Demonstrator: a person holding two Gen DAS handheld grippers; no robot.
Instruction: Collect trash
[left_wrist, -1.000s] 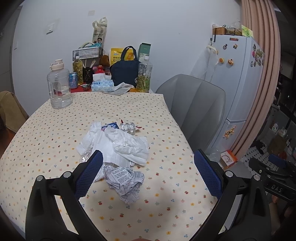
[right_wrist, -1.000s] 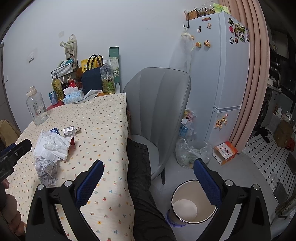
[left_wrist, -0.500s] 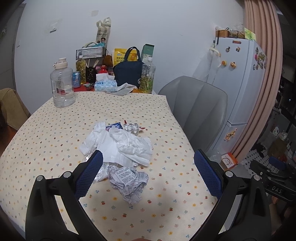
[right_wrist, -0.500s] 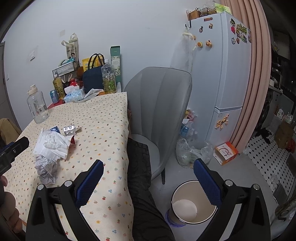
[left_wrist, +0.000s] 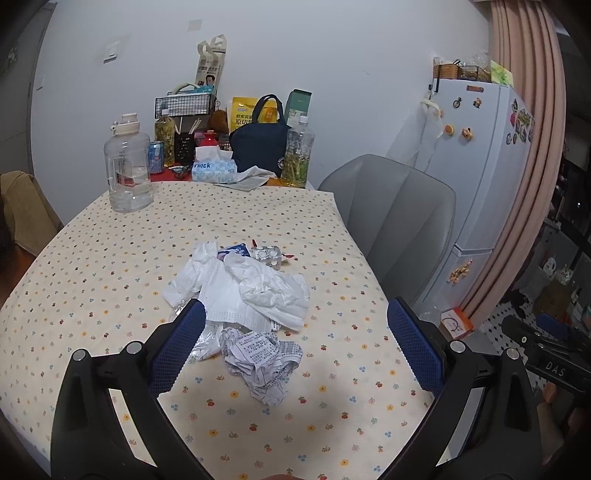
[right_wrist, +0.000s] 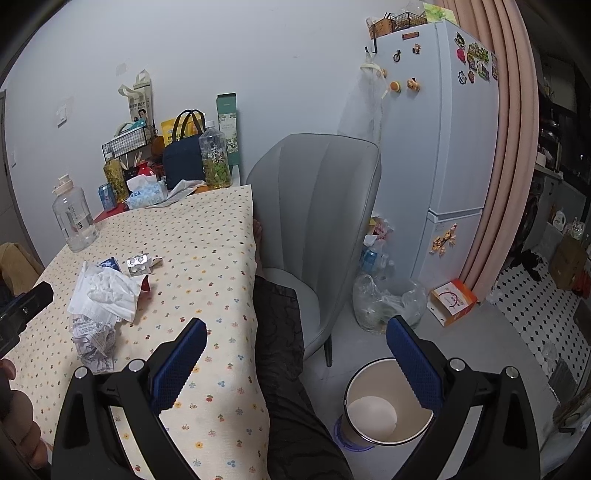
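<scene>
Trash heap mid-counter, both my grippers spread wide and empty.

My left gripper (left_wrist: 293, 343) hangs over the crumpled receipt (left_wrist: 262, 363) and white tissue (left_wrist: 271, 291) piled at the middle of the counter (left_wrist: 92, 258), fingers (left_wrist: 177, 347) released, touching nothing. Only the right view shows the bin (right_wrist: 384, 402) on the floor off the counter's right edge; my right gripper (right_wrist: 295, 363) is likewise released, holding nothing.

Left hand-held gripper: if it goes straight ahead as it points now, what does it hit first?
Most likely the crumpled printed paper, lying between the fingers of the open left hand-held gripper; behind it lies the white tissue pile. Depth is unclear, so it may pass above.
</scene>
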